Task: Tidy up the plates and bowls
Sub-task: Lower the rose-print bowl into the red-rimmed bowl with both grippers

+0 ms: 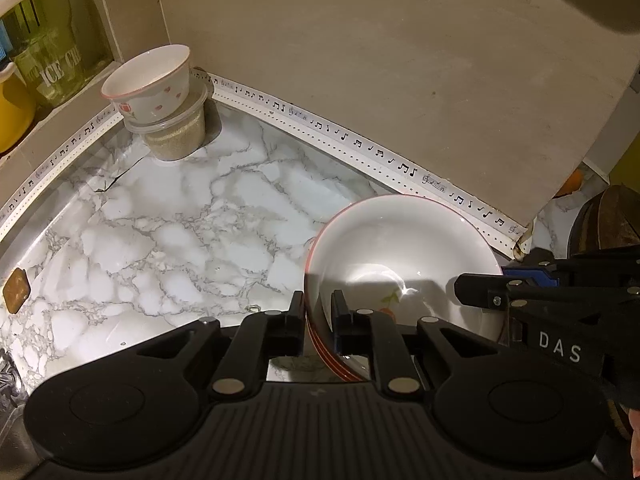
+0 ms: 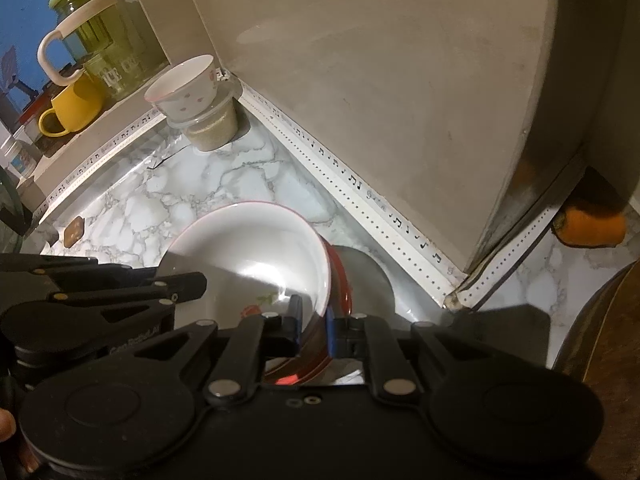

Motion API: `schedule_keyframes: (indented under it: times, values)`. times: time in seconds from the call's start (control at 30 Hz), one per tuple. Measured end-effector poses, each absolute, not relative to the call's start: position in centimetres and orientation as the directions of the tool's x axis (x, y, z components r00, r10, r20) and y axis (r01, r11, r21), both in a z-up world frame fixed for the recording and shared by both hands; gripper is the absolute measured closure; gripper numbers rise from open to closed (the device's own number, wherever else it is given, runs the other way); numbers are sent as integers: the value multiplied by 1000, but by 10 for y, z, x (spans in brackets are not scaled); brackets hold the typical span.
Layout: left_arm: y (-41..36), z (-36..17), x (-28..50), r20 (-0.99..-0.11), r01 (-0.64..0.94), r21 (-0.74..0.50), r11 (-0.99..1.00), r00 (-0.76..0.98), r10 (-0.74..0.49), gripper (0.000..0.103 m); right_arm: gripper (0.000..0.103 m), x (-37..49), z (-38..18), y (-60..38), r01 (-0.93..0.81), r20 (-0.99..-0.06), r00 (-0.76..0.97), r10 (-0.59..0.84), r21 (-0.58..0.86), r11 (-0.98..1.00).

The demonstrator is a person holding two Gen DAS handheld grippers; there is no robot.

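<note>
Tilting toward wall, bowl (image 1: 400,248) mouth up; both tongs (image 1: 318,312) clamp opposite rims.

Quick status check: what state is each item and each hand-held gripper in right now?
Large bowl: upright, empty, gripped at opposite rims.
Left hand-held gripper: shut on the bowl's rim.
Right hand-held gripper: shut on the bowl's rim.
Small bowl: upright, empty, sitting atop the plastic container.
Plastic container: lidded, partly filled.
</note>
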State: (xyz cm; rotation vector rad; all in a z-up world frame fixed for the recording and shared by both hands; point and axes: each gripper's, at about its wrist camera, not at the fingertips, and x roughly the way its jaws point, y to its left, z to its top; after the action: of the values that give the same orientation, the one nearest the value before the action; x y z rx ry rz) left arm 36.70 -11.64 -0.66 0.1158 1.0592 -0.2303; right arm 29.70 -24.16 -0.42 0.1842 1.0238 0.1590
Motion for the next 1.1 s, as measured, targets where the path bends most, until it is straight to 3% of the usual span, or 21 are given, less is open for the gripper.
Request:
schedule_keyframes:
  times: [0.37,0.8,0.97,1.1]
  values:
    - [-115,-16,368,-886,272,-31,962,437,-152,86,91,297,-2,-242,-40,-829,519,209,221,974]
    - [-117,-22,372,-901,264,-29,964,410,-139,82,92,304,0,-228,-74,-846,517,127,104,992]
    - [-116,-22,374,-906,255,-36,966,401,-139,80,83,302,2,-216,-123,-849,518,101,43,992]
    - [-113,-21,375,-908,245,-52,968,392,-148,78,83,301,3,-217,-128,-849,518,101,40,991]
